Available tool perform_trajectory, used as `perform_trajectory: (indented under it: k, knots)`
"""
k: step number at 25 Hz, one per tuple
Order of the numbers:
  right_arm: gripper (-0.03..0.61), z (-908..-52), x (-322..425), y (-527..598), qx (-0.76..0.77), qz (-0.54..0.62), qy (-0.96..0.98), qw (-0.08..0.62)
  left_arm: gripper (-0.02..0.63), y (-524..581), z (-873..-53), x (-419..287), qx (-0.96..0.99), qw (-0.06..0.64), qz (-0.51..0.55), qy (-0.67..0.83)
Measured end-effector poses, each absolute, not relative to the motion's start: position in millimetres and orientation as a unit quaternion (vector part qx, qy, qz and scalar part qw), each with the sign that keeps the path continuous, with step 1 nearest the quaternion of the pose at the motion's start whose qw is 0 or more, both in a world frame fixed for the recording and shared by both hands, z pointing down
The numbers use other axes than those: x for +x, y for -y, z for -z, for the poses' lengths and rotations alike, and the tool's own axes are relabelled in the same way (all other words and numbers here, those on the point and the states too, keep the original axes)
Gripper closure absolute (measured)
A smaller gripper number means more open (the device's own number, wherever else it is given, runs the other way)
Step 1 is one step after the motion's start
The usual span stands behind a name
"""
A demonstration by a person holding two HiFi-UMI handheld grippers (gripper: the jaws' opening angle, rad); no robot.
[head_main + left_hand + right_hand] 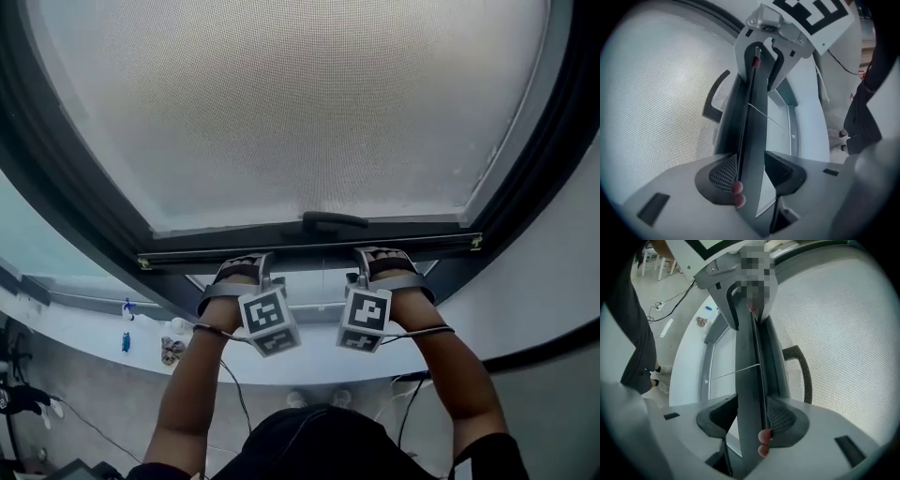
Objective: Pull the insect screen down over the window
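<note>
The grey mesh insect screen fills the window opening, and its dark bottom bar carries a black handle at the middle. My left gripper grips the bar left of the handle and my right gripper grips it to the right. In the left gripper view, the left gripper is shut on the bar, with mesh and handle to its left. In the right gripper view, the right gripper is shut on the bar, beside the handle.
The dark window frame surrounds the screen. Below it, a white sill holds a small blue bottle and some small items. Cables hang from the grippers. A pale wall stands at the right.
</note>
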State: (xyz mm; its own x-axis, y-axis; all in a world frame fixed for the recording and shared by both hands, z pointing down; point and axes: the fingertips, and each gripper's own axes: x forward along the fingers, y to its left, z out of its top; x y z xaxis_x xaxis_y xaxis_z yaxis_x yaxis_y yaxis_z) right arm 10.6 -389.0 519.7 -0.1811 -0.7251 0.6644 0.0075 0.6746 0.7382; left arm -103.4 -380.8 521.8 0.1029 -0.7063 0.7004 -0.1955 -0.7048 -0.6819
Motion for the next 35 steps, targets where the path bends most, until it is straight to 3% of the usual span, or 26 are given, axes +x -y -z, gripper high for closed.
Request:
perform_trajectory:
  k: [19,35]
  knots:
    - [0.39,-522,12,395,0.263,0.314,0.703,0.582,0.43,389,-529,-105,-0.675,0.239,0.623,-0.315]
    - [0.39,-520,11,392,0.277,0.324,0.7,0.573,0.43,384,-525,-102,-0.709,0.234,0.582,-0.322]
